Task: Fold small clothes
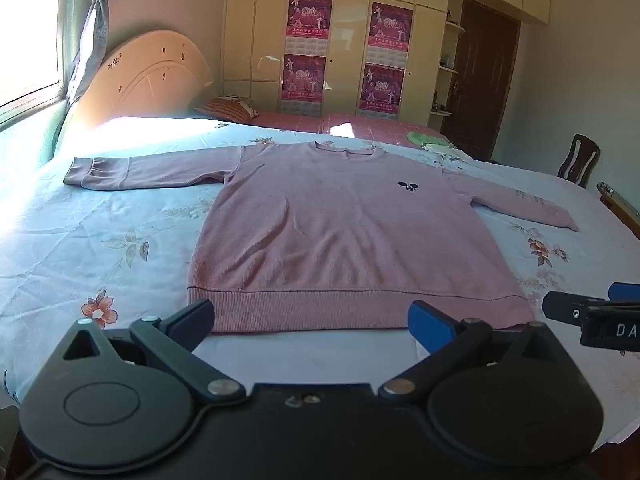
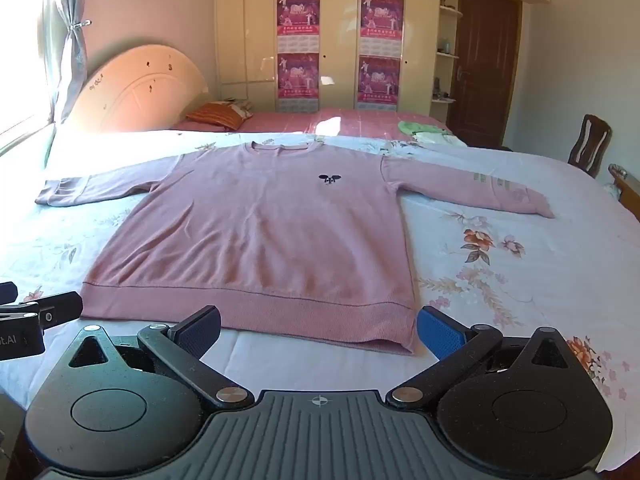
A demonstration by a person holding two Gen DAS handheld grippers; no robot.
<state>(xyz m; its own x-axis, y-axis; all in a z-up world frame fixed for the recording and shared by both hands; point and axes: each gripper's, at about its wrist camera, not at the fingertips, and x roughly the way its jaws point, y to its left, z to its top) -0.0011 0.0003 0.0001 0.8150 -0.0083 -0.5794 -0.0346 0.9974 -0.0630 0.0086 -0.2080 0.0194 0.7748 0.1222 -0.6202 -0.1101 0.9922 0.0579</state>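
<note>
Pink sweater [image 1: 352, 236] is laid flat, front up, on a bed sheet [image 1: 100, 240] in light blue with a floral print; both sleeves are spread outward, and the ribbed hem is nearest the cameras. A small dark emblem [image 1: 409, 187] is seen on the chest.

Left gripper [image 1: 312, 320] is held just short of the hem, fingers wide apart, nothing between them. Right gripper [image 2: 320, 330] is likewise spread and empty, positioned at the hem's right corner; whether its blue pad [image 2: 440, 336] touches the fabric cannot be told. Each gripper is visible at the edge of the other's view.

Room: a curved cream headboard [image 2: 136, 88] is seen at left beside a curtained window [image 1: 28, 32], strong sunlight washing out that side. A pink second bedspread [image 2: 320, 120] with a striped pillow [image 2: 218, 114] lies behind. A cream wardrobe [image 2: 340, 32] carries four magenta posters. A dark wooden door [image 2: 484, 60] and a wooden chair [image 2: 590, 144] are at right.
</note>
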